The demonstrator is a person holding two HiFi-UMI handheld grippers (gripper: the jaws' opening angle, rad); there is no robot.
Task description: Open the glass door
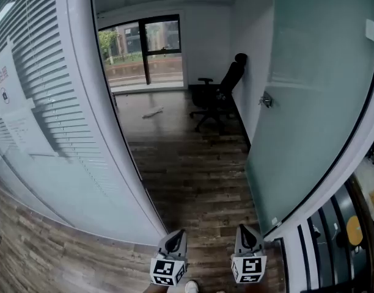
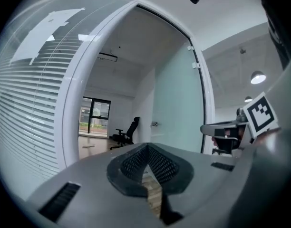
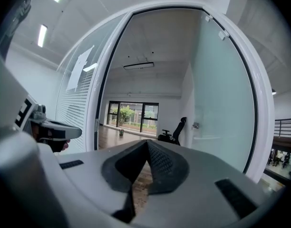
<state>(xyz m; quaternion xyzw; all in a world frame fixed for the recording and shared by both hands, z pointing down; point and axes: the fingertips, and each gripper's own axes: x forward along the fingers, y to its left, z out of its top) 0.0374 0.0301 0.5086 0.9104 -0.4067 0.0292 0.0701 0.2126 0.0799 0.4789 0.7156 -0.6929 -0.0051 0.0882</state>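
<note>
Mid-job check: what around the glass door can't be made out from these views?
- Handle on the glass door: head view, too small to tell its type.
- Notice on the wall with blinds: head view, print too small to read.
- Pale object on the floor: head view, too small to identify.

White paper notice (image 1: pixel 10 102) stuck on the blinded glass wall (image 1: pixel 58 121), left of the glass door (image 1: pixel 309 102): large red characters plus a small round red mark, too skewed to read. Smaller print below illegible.
</note>
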